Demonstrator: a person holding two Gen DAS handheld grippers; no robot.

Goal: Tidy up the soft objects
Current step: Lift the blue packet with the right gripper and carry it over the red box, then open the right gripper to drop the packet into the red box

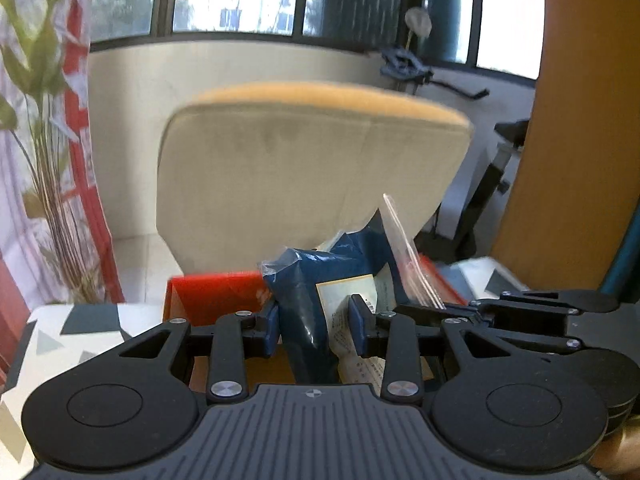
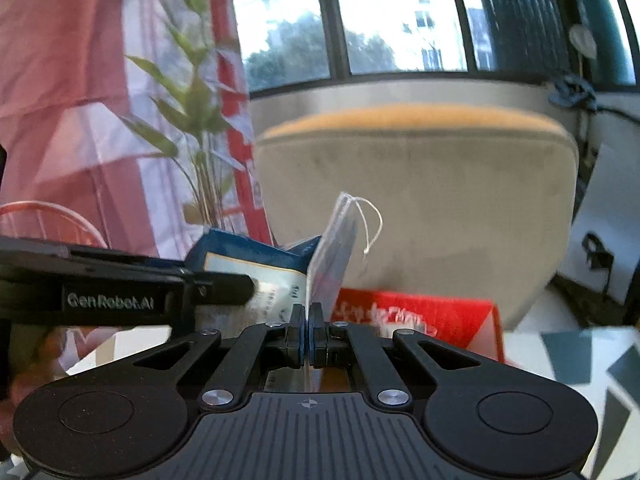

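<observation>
Above red box [image 1: 208, 296], gripped blue packet [image 1: 304, 300]

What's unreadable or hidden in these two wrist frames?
- Label text on the blue plastic package: left wrist view, too small and blurred, partly behind the left gripper.
- Red box interior and white print: right wrist view, motion blur, lower part behind the right gripper.
- Clear flat bag contents: not discernible, lower edge inside the pinch.
- Support under the red box: hidden by both gripper bodies.
</observation>
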